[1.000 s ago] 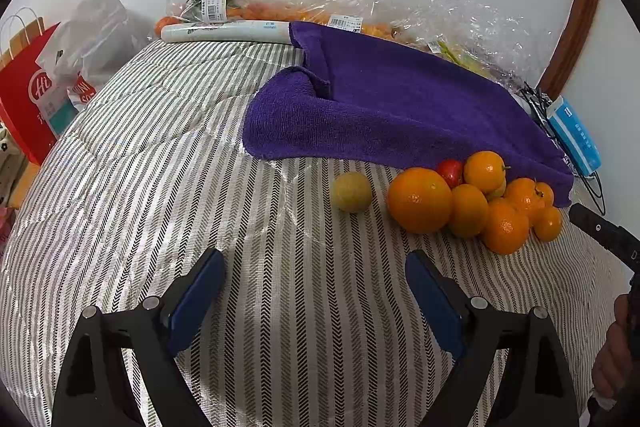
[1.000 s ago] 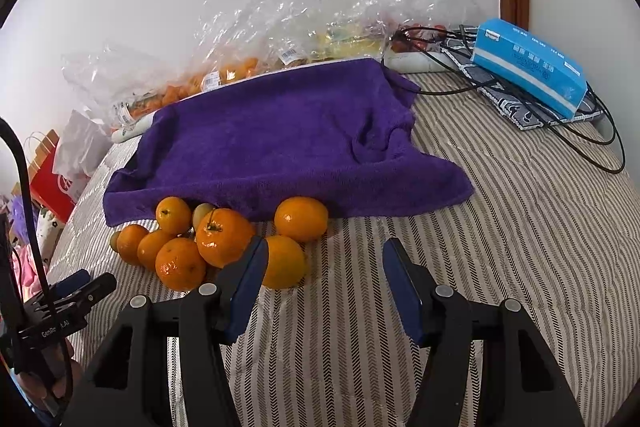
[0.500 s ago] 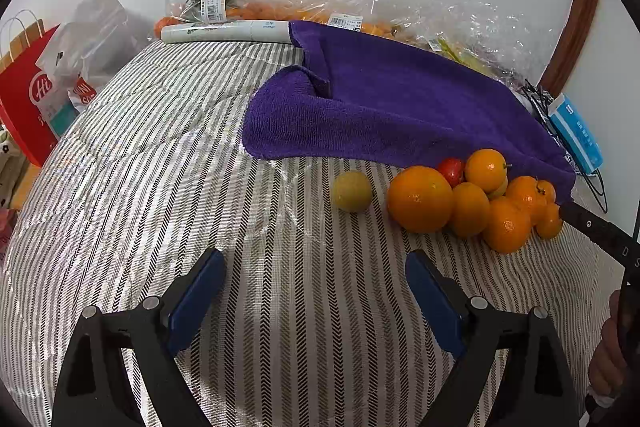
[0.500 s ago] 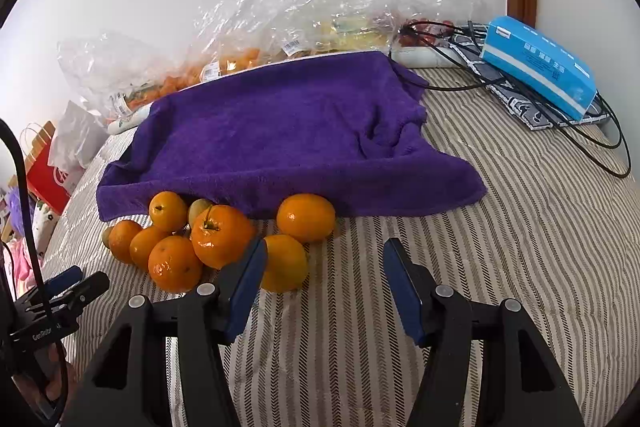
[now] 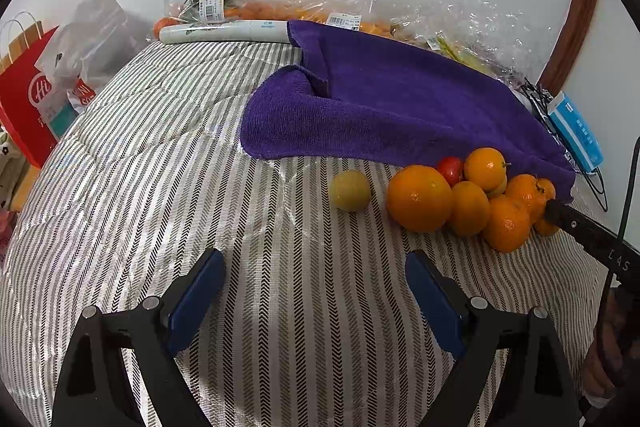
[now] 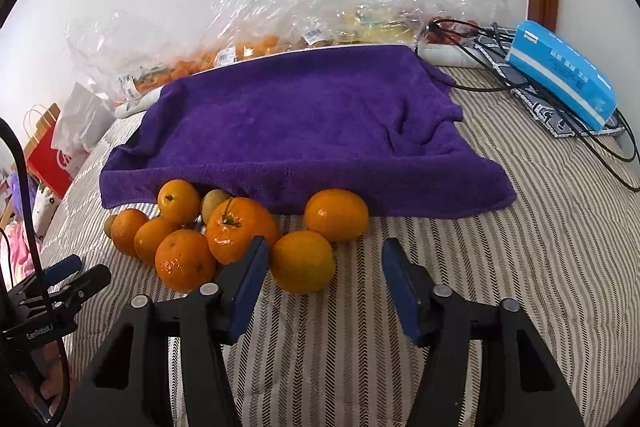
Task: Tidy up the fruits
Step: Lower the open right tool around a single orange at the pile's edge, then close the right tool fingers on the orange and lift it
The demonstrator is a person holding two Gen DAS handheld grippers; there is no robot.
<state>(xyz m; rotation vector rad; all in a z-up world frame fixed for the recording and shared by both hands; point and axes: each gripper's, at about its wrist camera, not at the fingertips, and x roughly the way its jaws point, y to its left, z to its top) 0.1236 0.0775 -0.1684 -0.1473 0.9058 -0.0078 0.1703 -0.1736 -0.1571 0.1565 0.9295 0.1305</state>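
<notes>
- Fruits (image 6: pixel 236 231) lie in a loose cluster on the striped bedcover (image 6: pixel 520 267), against the near hem of the purple towel (image 6: pixel 304 123); in the right wrist view they run from 9 to 12 o'clock of the right gripper (image 6: pixel 322 281)
- A yellow-green fruit (image 5: pixel 350 190) sits apart at the cluster's left end, at 12 o'clock of the left gripper (image 5: pixel 316 293); likely the easiest single pick, with bare cover all round it
- The big orange (image 5: pixel 420 197) looks firm and fairly heavy; grip across its widest girth, since waxy peel may slip
- A small red fruit (image 5: pixel 451 169) is wedged behind, probably soft, so squeeze lightly
- The nearest orange (image 6: pixel 303 261) touches the right gripper's left pad (image 6: pixel 248 287); round fruit will likely roll on the soft cover if nudged
- Both grippers stand wide open, holding nothing
- Open room lies at 3 o'clock of the right gripper; cables (image 6: pixel 600 147) and a blue box (image 6: pixel 560 73) crowd 1 to 2 o'clock
</notes>
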